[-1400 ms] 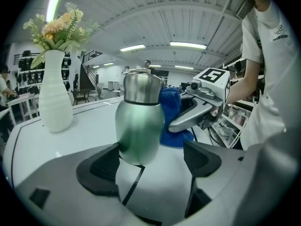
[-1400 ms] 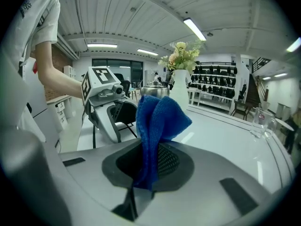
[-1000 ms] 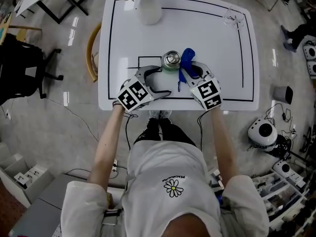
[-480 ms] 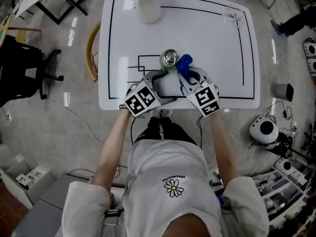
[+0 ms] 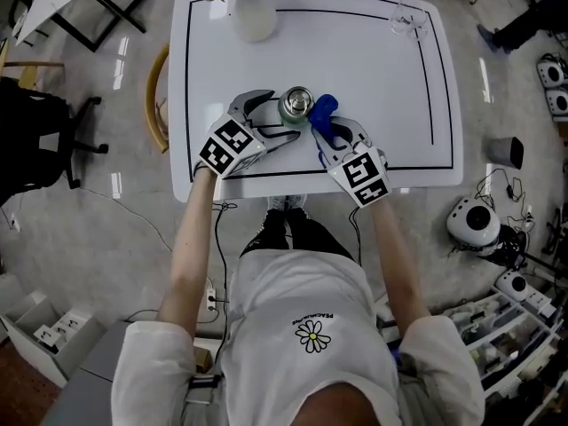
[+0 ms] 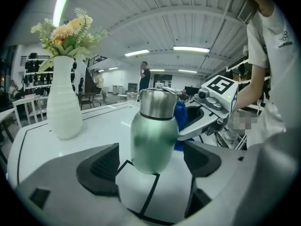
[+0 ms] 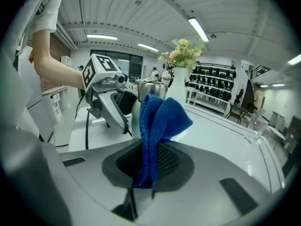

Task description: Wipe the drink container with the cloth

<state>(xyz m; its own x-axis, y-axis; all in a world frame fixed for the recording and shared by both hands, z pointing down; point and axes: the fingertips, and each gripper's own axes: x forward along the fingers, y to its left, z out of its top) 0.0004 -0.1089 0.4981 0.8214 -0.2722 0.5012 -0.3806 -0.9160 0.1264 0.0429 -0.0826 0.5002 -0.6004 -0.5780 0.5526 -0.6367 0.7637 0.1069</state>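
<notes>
Left gripper (image 5: 284, 119) advanced, straddling one drink container (image 5: 295, 105); right gripper (image 7: 148, 166) pinches one cloth (image 7: 157, 119).

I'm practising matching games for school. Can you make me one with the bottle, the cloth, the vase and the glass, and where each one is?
Things:
1. bottle
2. cloth
3. vase
4. glass

Places:
a. pinched in the right gripper
b. far right corner of the table
c. far left corner, holding flowers
d. standing at the open left gripper

Pairs: 1-d, 2-a, 3-c, 4-b
</notes>
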